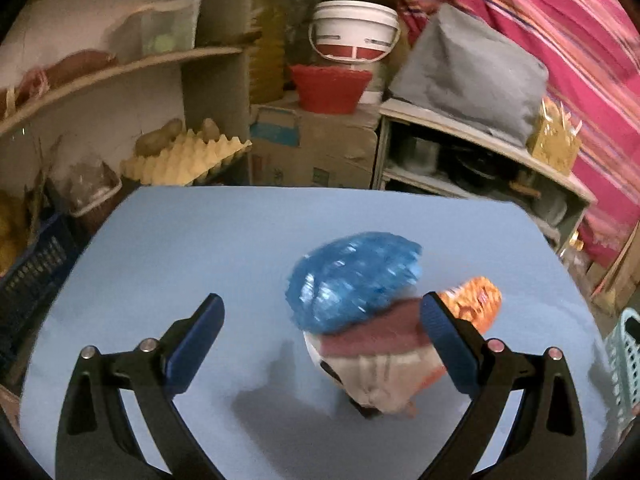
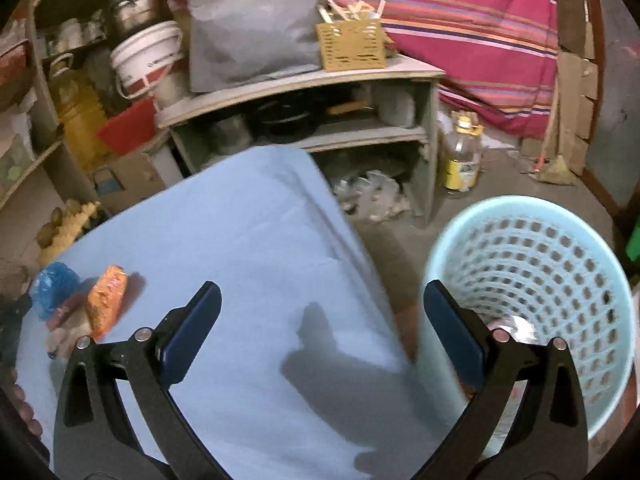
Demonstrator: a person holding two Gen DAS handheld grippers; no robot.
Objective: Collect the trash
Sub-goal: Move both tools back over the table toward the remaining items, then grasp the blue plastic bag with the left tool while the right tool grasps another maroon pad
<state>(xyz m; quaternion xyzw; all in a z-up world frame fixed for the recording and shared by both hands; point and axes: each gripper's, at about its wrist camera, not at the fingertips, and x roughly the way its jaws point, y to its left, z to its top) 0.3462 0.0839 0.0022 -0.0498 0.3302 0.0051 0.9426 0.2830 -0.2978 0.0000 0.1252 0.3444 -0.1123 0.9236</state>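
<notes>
The trash pile, topped by a blue bag, is seen on the desk between the spread left tongs, nearer their right finger; the right tongs are held apart, empty, beside the basket.

the counter is covered by a plain light-blue sheet, smooth apart from a long crease near its right edge in the right wrist view. directly on it lies one small heap of trash, well in from the far edge and toward the near right part of the surface in the left wrist view. the heap is a crumpled blue plastic bag on top, an orange snack wrapper touching it on the right, a dull red wrapper under the bag, and a whitish crumpled packet nearest the front edge. all four pieces touch. dark shadows fall on the sheet beside the heap. the rest of the sheet is bare.

the floor beyond the counter's right edge carries a pale blue perforated basket, standing upright just beside that edge.
</notes>
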